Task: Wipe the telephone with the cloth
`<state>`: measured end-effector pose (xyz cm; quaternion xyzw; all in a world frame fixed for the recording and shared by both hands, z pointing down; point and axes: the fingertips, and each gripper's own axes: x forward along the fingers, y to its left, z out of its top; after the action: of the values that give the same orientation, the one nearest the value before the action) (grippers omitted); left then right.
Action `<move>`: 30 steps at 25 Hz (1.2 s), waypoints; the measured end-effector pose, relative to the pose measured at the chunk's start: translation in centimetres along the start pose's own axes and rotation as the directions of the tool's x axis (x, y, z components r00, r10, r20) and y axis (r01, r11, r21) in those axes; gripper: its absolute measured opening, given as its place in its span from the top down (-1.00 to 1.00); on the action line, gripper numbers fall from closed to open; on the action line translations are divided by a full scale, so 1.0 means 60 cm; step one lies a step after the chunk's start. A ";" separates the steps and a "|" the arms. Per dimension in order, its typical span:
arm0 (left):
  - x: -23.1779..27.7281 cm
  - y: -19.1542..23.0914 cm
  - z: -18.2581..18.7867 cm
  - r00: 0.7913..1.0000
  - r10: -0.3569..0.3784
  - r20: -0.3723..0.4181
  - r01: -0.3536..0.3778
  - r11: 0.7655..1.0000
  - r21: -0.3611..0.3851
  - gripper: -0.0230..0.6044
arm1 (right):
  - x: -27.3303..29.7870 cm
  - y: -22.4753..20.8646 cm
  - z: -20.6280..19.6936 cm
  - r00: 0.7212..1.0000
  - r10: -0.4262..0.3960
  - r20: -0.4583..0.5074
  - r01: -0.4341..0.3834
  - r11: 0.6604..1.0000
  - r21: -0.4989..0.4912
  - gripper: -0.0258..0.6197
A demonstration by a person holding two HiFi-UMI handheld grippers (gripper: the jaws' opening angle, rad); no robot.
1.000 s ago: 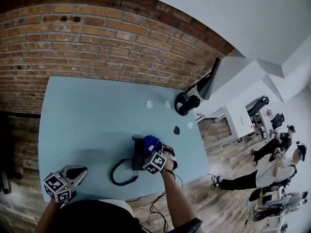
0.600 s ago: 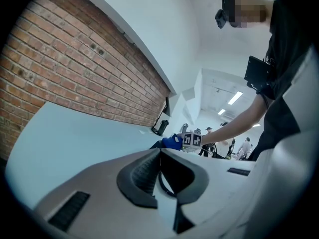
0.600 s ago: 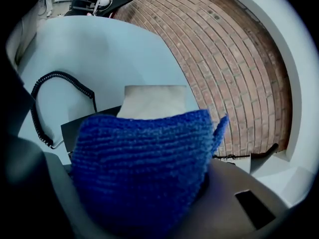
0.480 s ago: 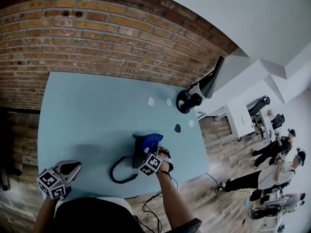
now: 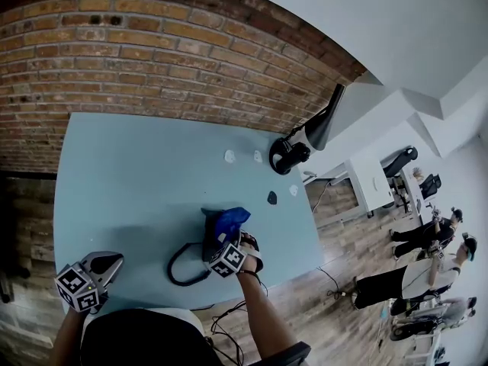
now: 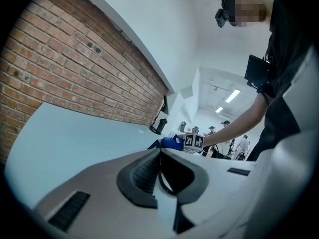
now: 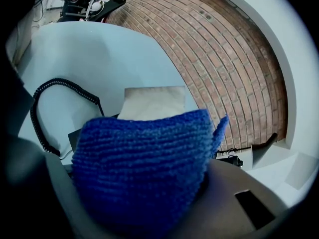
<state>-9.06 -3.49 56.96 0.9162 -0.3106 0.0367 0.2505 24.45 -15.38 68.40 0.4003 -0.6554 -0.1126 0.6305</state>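
A black telephone (image 5: 207,244) lies near the front edge of the light blue table (image 5: 137,181), and its coiled cord (image 5: 177,271) loops out to the left. My right gripper (image 5: 231,241) is shut on a blue cloth (image 5: 229,218) and presses it onto the telephone's top. In the right gripper view the cloth (image 7: 144,168) fills the jaws and hides the fingertips, with the telephone's pale label (image 7: 154,103) and the cord (image 7: 47,103) beyond it. My left gripper (image 5: 107,264) hovers at the table's near left corner, jaws together and holding nothing (image 6: 159,156).
A black desk lamp (image 5: 293,151) stands at the table's far right corner. Small white scraps (image 5: 230,156) and a dark one (image 5: 272,197) lie near it. A brick wall (image 5: 152,59) runs behind the table. People stand on the wooden floor to the right (image 5: 427,258).
My right gripper has slid the cloth a little farther along the telephone. The left gripper has stayed by the near left corner.
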 end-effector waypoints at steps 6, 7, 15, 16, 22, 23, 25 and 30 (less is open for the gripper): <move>-0.001 -0.003 0.002 1.000 -0.003 0.003 0.003 1.000 -0.001 0.84 | -0.005 0.015 0.001 1.000 0.005 -0.004 -0.006 1.000 -0.004 0.71; -0.002 -0.002 0.001 1.000 -0.003 0.005 0.003 1.000 -0.001 0.84 | -0.006 0.019 0.001 1.000 0.008 -0.003 -0.008 1.000 -0.002 0.71; -0.004 -0.005 -0.003 1.000 -0.012 -0.011 0.012 1.000 -0.002 0.84 | -0.020 0.048 -0.004 1.000 0.023 0.005 -0.023 1.000 0.009 0.71; -0.003 -0.005 -0.004 1.000 -0.013 -0.012 0.013 1.000 -0.001 0.84 | -0.021 0.050 -0.005 1.000 0.022 0.006 -0.022 1.000 0.009 0.71; 0.001 -0.007 -0.008 1.000 -0.024 -0.011 0.024 1.000 0.003 0.84 | -0.028 0.062 -0.007 1.000 0.026 0.015 -0.026 0.999 0.020 0.71; 0.001 -0.008 -0.008 1.000 -0.025 -0.012 0.025 1.000 0.002 0.84 | -0.029 0.064 -0.008 1.000 0.027 0.014 -0.028 0.999 0.021 0.71; 0.002 -0.009 -0.007 0.999 -0.028 -0.015 0.028 1.000 0.001 0.84 | -0.029 0.068 -0.010 1.000 0.029 0.011 -0.029 0.999 0.021 0.71; 0.004 -0.010 -0.009 0.999 -0.030 -0.016 0.030 1.000 0.000 0.84 | -0.029 0.078 -0.015 0.999 0.039 0.012 -0.039 0.999 0.029 0.71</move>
<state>-8.48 -2.96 57.25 0.9204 -0.2949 0.0401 0.2535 23.30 -10.84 70.34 0.3961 -0.6681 -0.0929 0.6230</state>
